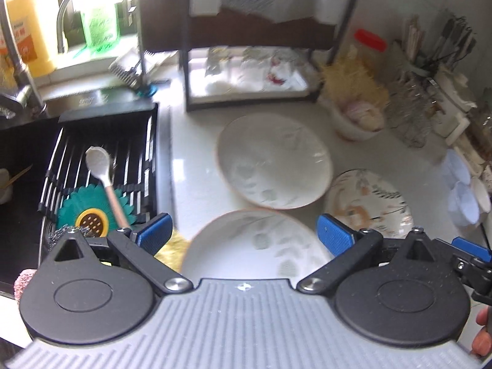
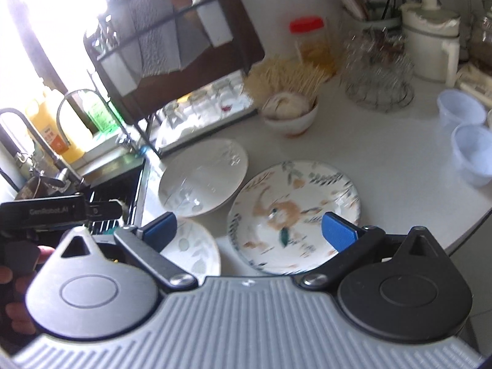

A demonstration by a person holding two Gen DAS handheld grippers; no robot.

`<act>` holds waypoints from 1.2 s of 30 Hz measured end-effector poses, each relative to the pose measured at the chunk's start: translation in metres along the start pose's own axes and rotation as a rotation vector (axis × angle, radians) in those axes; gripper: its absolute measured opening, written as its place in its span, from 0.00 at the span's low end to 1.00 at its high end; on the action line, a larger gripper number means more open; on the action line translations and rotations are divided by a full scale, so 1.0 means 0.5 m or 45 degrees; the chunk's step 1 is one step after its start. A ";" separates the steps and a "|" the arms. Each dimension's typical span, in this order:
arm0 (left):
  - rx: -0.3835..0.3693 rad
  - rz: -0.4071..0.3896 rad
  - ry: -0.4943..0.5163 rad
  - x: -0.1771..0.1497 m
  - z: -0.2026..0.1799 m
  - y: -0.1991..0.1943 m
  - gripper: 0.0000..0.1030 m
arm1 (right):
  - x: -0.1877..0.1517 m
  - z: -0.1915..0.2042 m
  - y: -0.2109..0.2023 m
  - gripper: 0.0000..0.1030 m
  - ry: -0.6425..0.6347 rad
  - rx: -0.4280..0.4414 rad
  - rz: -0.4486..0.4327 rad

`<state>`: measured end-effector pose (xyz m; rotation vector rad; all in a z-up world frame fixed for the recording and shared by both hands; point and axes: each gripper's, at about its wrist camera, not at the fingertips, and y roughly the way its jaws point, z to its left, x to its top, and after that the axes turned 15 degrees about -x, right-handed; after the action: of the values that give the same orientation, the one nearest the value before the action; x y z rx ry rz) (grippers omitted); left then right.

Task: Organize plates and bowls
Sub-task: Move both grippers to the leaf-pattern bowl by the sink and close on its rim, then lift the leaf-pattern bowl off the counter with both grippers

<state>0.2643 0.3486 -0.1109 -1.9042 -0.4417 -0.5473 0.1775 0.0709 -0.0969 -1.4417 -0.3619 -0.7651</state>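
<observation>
Left wrist | left gripper (image 1: 243, 233) wide, empty | right gripper (image 2: 249, 230) wide, empty | bowl (image 2: 289, 113) holds garlic

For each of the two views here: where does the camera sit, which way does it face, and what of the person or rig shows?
Left wrist: on the open left gripper, facing down over the near white bowl; fingertips show at the right edge.
Right wrist: on the open right gripper, facing the floral plate; a hand on the other gripper shows at left.
Shared: both bowls, floral plate, dish rack, white countertop.
</observation>
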 end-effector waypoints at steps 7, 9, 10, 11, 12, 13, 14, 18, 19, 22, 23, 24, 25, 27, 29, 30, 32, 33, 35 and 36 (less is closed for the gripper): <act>0.041 0.063 -0.054 -0.005 0.102 0.040 0.99 | -0.025 0.043 0.055 0.98 0.041 0.005 0.143; 0.036 0.082 -0.071 -0.010 0.122 0.057 0.98 | -0.033 0.046 0.071 0.97 0.068 0.021 0.189; 0.029 0.081 -0.094 -0.014 0.134 0.062 0.98 | -0.036 0.049 0.077 0.97 0.080 0.026 0.209; 0.006 0.081 -0.117 -0.017 0.143 0.068 0.98 | -0.040 0.052 0.083 0.92 0.080 0.027 0.224; -0.022 0.084 -0.137 -0.020 0.153 0.074 0.98 | -0.044 0.055 0.089 0.83 0.076 0.022 0.237; -0.044 0.089 -0.154 -0.022 0.159 0.081 0.97 | -0.049 0.058 0.095 0.78 0.077 0.017 0.254; -0.065 0.097 -0.165 -0.025 0.164 0.088 0.96 | -0.054 0.059 0.102 0.72 0.082 0.011 0.272; -0.095 0.171 -0.159 -0.035 0.180 0.127 0.82 | -0.078 0.064 0.122 0.69 0.128 0.012 0.334; -0.102 0.181 -0.162 -0.036 0.184 0.134 0.79 | -0.083 0.066 0.127 0.69 0.137 0.019 0.353; -0.118 0.195 -0.171 -0.039 0.198 0.151 0.65 | -0.094 0.075 0.148 0.60 0.133 0.016 0.408; -0.124 0.201 -0.175 -0.039 0.200 0.156 0.61 | -0.096 0.075 0.155 0.52 0.148 0.015 0.423; -0.134 0.203 -0.175 -0.039 0.203 0.159 0.55 | -0.097 0.073 0.161 0.49 0.166 0.022 0.435; -0.143 0.205 -0.172 -0.038 0.204 0.162 0.49 | -0.098 0.071 0.167 0.48 0.182 0.026 0.444; -0.152 0.210 -0.160 -0.037 0.204 0.167 0.42 | -0.096 0.070 0.175 0.46 0.197 0.026 0.451; -0.165 0.219 -0.150 -0.037 0.205 0.172 0.37 | -0.097 0.073 0.183 0.44 0.193 0.022 0.445; -0.170 0.226 -0.146 -0.037 0.205 0.176 0.34 | -0.098 0.075 0.188 0.39 0.191 0.023 0.448; -0.185 0.223 -0.139 -0.039 0.206 0.178 0.31 | -0.103 0.081 0.200 0.27 0.171 0.037 0.475; -0.191 0.224 -0.136 -0.039 0.205 0.178 0.28 | -0.107 0.083 0.206 0.21 0.167 0.033 0.488; -0.202 0.227 -0.127 -0.038 0.204 0.178 0.24 | -0.113 0.082 0.214 0.20 0.195 0.047 0.500; -0.206 0.231 -0.120 -0.037 0.202 0.178 0.21 | -0.115 0.083 0.216 0.18 0.202 0.050 0.504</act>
<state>0.3139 0.4079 -0.2227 -2.1067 -0.2881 -0.3843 0.2167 0.1203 -0.2094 -1.3499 0.0325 -0.5409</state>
